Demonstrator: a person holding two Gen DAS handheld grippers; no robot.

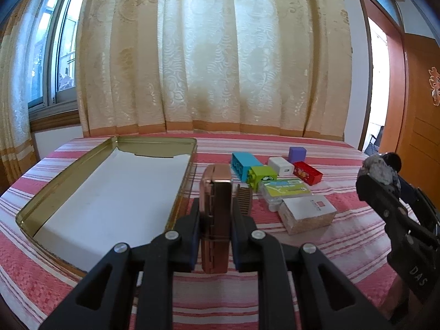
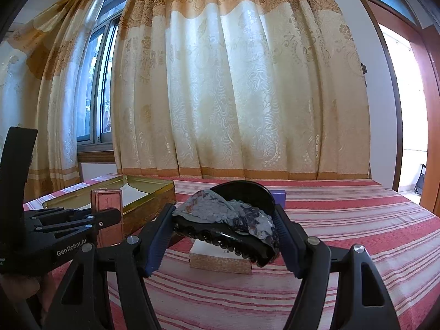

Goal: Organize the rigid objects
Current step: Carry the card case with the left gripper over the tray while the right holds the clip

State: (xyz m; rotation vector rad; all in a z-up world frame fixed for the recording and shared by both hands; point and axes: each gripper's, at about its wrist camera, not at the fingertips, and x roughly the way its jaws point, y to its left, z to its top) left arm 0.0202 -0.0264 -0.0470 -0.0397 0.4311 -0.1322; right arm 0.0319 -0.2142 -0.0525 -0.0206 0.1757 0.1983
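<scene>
A slim copper-coloured case (image 1: 216,214) is clamped on edge between the pads of the left gripper (image 1: 214,236), whose jaws are drawn in narrow on its two broad faces; it is carried above the striped cloth (image 1: 343,236), just right of the open gold tin (image 1: 189,165), whose white-lined floor lies bare. The grip is taken low on the case, so most of its length stands out past the fingertips; a slip or a swing about the pads could be expected if it is knocked on the tin's near wall while being moved left.

A dark sequinned hair clip (image 2: 228,220) is held across the right gripper (image 2: 225,233), whose jaws are set at middling width against its ends. Its curved, irregular shape gives poor purchase, and it might roll or drop onto the cork-sided box (image 2: 220,261) below.

Further right and far, blue (image 1: 244,165) and green (image 1: 261,177) blocks, a white charger (image 1: 280,165), a red box (image 1: 308,172) and a purple block (image 1: 297,154) lie close together; neighbours could be shoved when one is picked.
</scene>
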